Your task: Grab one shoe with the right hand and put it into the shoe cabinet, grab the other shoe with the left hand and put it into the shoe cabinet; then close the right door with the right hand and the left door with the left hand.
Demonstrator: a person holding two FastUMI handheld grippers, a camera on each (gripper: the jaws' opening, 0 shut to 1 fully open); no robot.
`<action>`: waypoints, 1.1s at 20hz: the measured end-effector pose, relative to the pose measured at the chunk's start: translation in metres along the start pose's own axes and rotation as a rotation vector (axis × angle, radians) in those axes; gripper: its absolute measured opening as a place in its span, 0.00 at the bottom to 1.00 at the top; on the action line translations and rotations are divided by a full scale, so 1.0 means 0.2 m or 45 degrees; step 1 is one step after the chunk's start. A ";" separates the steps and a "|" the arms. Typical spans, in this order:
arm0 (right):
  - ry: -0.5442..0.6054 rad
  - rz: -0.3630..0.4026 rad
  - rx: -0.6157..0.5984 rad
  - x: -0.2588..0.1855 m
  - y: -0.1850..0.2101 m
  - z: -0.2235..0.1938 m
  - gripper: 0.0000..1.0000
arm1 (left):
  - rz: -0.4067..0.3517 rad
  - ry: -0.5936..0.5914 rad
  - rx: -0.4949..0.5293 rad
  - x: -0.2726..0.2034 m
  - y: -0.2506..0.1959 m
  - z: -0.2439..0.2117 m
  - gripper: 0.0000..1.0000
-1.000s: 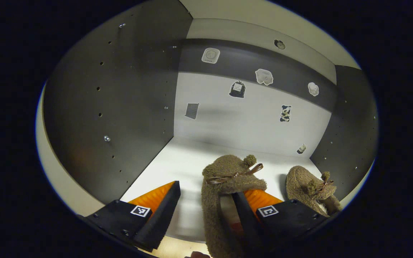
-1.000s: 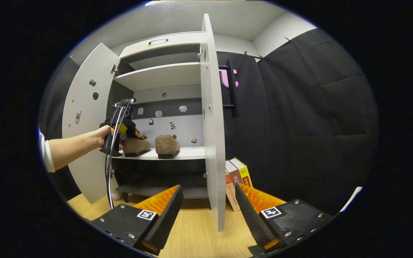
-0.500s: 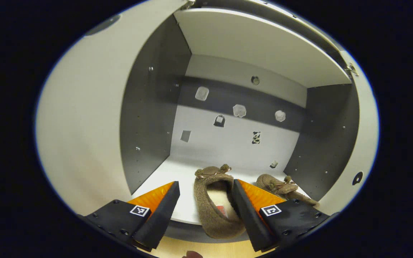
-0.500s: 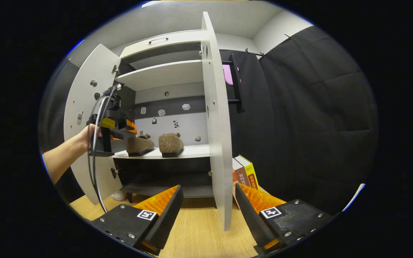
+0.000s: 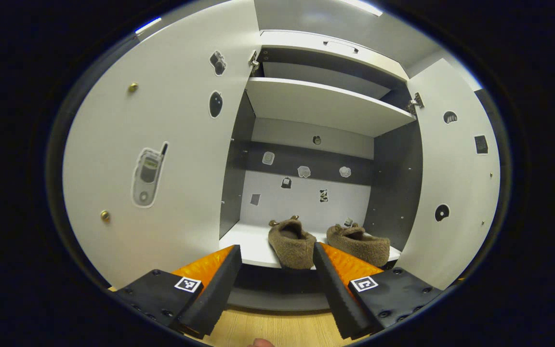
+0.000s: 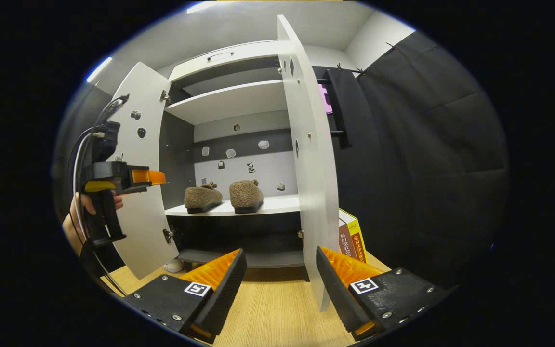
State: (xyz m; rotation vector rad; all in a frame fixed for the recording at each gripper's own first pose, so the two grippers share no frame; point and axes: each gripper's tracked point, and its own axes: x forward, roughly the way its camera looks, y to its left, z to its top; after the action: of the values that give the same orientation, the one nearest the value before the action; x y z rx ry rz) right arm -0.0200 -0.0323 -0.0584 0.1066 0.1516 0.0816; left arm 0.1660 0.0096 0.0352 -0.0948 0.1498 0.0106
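**Inspector:** Since the earlier frames the left gripper (image 5: 276,270) has drawn back out of the white two-door shoe cabinet (image 5: 325,103); its fingers stand wide apart with nothing between them, and both doors now show in its view. The first fuzzy brown slipper (image 5: 291,242), formerly between those fingers, lies free on the white middle shelf (image 5: 248,243).

**Clerk:** And the second?

**Inspector:** The second fuzzy brown slipper (image 5: 358,241) lies just to the right of the first, near the dark grey right side wall (image 5: 395,183). In the left gripper view the heels face outward and the first slipper's heel overhangs the shelf's front edge.

**Clerk:** Surface and room?

**Inspector:** Pale wood-grain floor (image 6: 268,313), a black quilted cloth wall (image 6: 427,159), and upright books (image 6: 352,236) on the floor just beside the cabinet's right side.

**Clerk:** Clearance?

**Inspector:** The flat white left door (image 5: 162,144) and the flat white right door (image 5: 453,183) both stand open; small stickers mark the doors and the back panel (image 5: 306,197). In the right gripper view the right door is seen edge-on above the gap between the right gripper (image 6: 280,284) fingers, which are wide and empty. The left gripper, held by a hand (image 6: 77,212), hangs in front of the left door, well apart from the shelf.
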 end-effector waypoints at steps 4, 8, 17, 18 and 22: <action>-0.004 0.019 0.003 0.00 0.03 -0.01 0.90 | 0.023 -0.028 0.021 -0.24 0.03 -0.14 0.99; 0.000 0.036 0.004 -0.02 0.06 -0.02 0.90 | 0.006 -0.040 0.046 -0.42 0.02 -0.29 0.97; -0.064 -0.014 -0.013 -0.08 -0.04 0.16 0.90 | 0.033 -0.029 0.043 -0.63 0.00 -0.44 0.97; -0.080 -0.031 -0.024 -0.08 -0.10 0.23 0.90 | 0.030 -0.020 0.033 -0.63 0.01 -0.45 0.97; -0.157 -0.126 -0.067 -0.06 -0.41 0.56 0.92 | 0.040 -0.025 0.051 -0.65 0.03 -0.46 0.97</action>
State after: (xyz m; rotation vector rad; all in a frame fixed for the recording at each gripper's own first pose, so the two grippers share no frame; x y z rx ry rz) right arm -0.0078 -0.1255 0.0441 0.0511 0.0312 -0.0194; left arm 0.0242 0.0074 -0.0366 -0.0527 0.1321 0.0397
